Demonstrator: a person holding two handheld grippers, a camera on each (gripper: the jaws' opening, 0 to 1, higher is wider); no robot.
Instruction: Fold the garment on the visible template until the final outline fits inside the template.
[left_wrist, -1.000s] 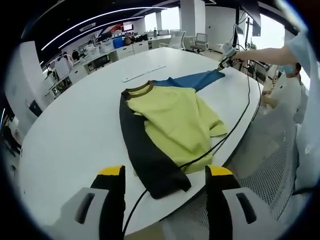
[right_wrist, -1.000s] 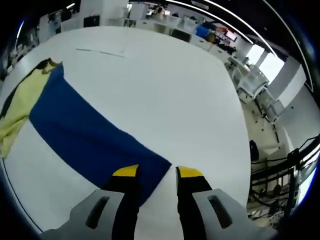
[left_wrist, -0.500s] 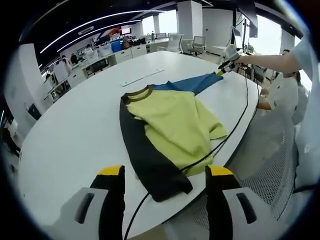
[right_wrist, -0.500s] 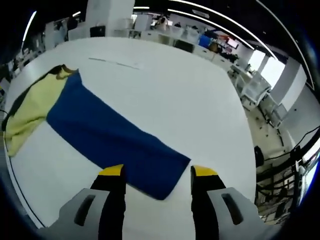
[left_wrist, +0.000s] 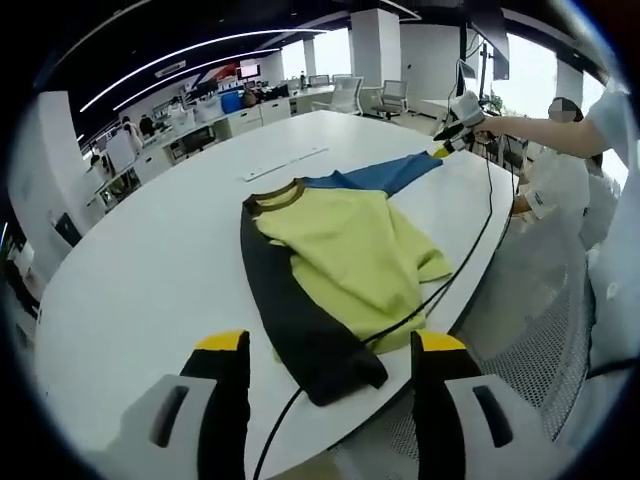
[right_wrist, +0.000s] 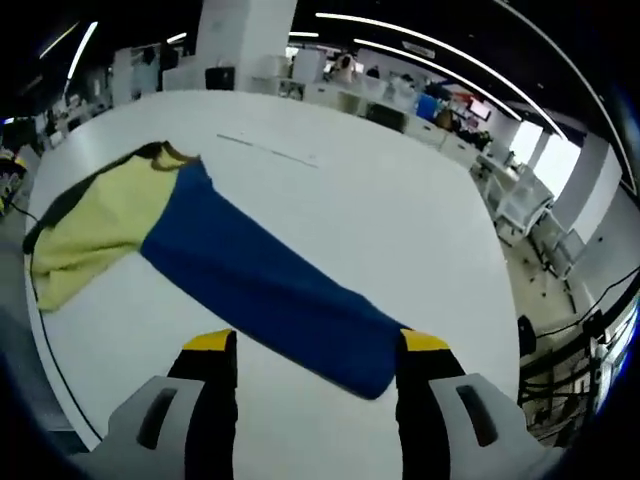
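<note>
Yellow-green shirt (left_wrist: 350, 250) with one black sleeve (left_wrist: 295, 315) and one blue sleeve (right_wrist: 270, 290) lies spread on a big white desk (left_wrist: 150, 270), near the desk's edge. Body is rumpled, partly bunched. Brown collar (left_wrist: 275, 195) sits at the far end in the left gripper view. Black sleeve runs toward the left claw (left_wrist: 330, 385); its cuff lies flat just ahead of the yellow-tipped jaws, which stand wide apart and hold nothing. A black cable (left_wrist: 440, 285) trails across the shirt and off the desk edge.

Blue sleeve stretches out straight the other way. In the right gripper view its cuff end lies on the desk between the jaws of the right claw (right_wrist: 315, 385), which are spread, not touching the cloth. In the left gripper view the right claw (left_wrist: 455, 115) appears far off by the blue cuff, held by a person's outstretched arm (left_wrist: 540, 125).

A thin pale strip (left_wrist: 285, 163) lies on the desk beyond the collar. Office desks and chairs (left_wrist: 350, 90) stand behind.
</note>
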